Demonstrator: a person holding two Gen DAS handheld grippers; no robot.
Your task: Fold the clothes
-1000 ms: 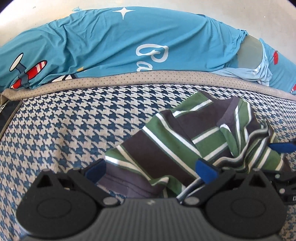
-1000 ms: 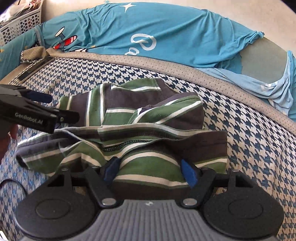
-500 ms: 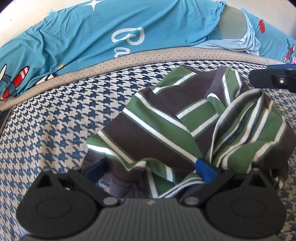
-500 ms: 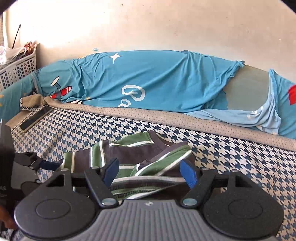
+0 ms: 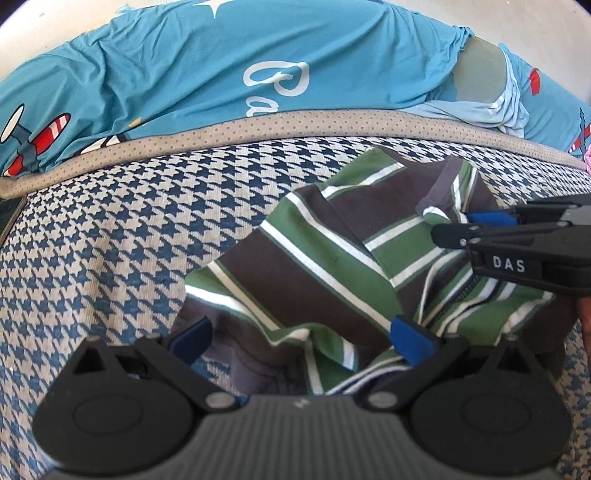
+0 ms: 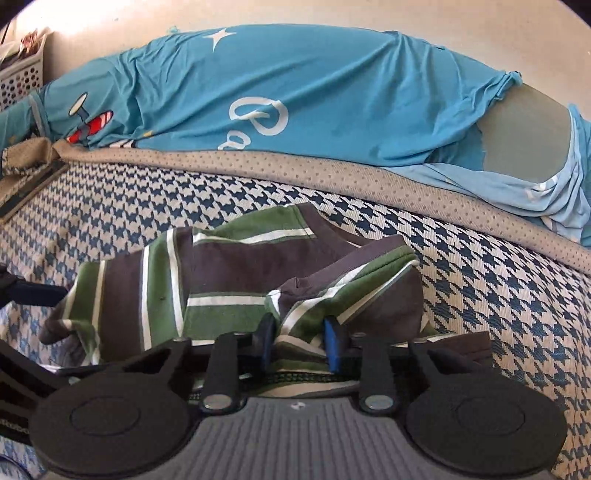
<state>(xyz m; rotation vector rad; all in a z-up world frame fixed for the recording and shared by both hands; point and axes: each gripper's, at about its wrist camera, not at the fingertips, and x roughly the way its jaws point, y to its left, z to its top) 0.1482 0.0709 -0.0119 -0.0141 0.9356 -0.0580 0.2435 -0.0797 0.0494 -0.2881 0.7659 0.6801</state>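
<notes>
Pinching a raised fold of the striped shirt (image 6: 236, 273), the right gripper (image 6: 300, 341) is coming in low over the bed, its blue pads having just been closing, with bunched green, brown and white cloth caught between them. From the left wrist view this same gripper is reaching in from the right edge, black arm printed with "DAS", tips sitting on the shirt's collar area. Nearer the onlooker, the left gripper (image 5: 299, 341) is hovering with its fingers spread wide; the shirt's lower edge is lying between them, the right blue pad (image 5: 410, 338) touching the cloth, the left pad beside its edge, neither squeezing it. That shirt is lying crumpled in the middle of the houndstooth bedcover (image 5: 110, 240), blue and cream. Beyond it, a tan dotted border (image 6: 295, 166) is running across the bed. Farther back, a turquoise printed sheet (image 6: 314, 85) with white lettering and red-striped planes is draping over a long mound against the pale wall (image 6: 110, 26). At far left, a white perforated basket (image 6: 18, 81) is standing.
</notes>
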